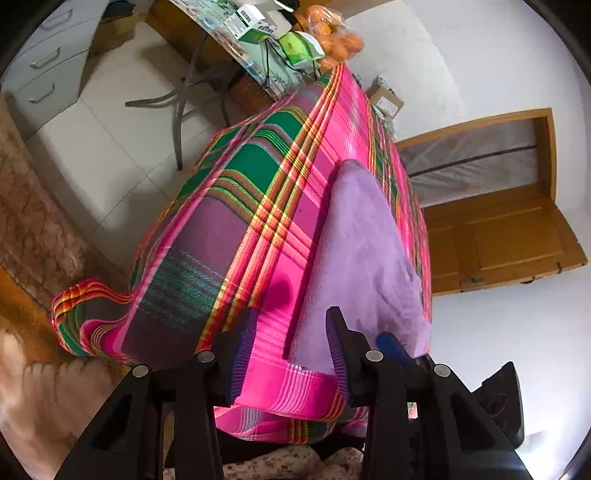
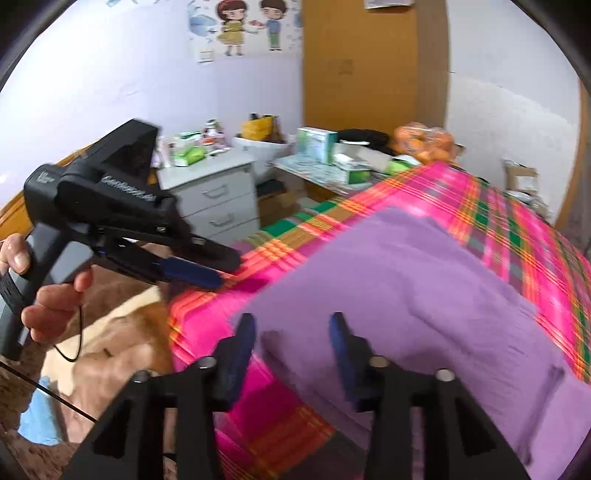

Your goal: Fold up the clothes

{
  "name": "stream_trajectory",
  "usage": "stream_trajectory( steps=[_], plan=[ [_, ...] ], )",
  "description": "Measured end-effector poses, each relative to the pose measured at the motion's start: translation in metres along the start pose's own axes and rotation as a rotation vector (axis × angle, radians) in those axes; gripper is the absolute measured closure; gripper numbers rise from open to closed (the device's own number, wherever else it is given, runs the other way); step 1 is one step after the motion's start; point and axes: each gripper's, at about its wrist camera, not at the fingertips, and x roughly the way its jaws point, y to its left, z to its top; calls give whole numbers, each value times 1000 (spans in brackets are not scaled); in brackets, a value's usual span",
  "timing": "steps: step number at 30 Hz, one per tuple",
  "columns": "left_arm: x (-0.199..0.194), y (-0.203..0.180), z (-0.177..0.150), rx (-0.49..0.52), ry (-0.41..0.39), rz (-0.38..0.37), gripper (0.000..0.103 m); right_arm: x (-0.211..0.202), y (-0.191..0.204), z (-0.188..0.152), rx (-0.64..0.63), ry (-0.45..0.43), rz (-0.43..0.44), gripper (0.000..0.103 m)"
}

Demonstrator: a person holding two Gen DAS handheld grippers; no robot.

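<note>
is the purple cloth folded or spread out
Folded: the purple fleece cloth lies as a compact layered rectangle with a doubled edge on the pink plaid cloth.

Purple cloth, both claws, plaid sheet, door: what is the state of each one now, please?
Purple cloth: lying flat on the plaid sheet, held by no claw.
Plaid sheet: spread, one edge hanging down.
Left claw: open, empty.
Right claw: open above the cloth's near edge, empty.
Wooden door: ajar.

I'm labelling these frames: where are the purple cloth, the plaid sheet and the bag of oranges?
purple cloth (image 2: 399,280): right wrist view, flat middle.
plaid sheet (image 1: 229,229): left wrist view, top surface.
bag of oranges (image 1: 332,33): left wrist view, bag's middle.
</note>
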Motion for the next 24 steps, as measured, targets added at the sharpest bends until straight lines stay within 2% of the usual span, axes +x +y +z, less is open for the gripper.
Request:
stream_trajectory(
  steps=[5,10,15,19,24],
  plan=[
    [6,-6,4,15,16,12,61,26,23,-2,-77,44,-16,52],
    [12,-12,13,21,19,8,53,36,36,-7,-161,47,-128,51],
    [29,-24,28,35,52,-4,52,36,23,-8,-94,37,-135,51],
    [50,-37,50,63,81,-7,51,35,20,-8,-93,37,-141,61],
    [77,-58,76,105,109,12,51,34,16,-8,-90,35,-124,65]
  ],
)
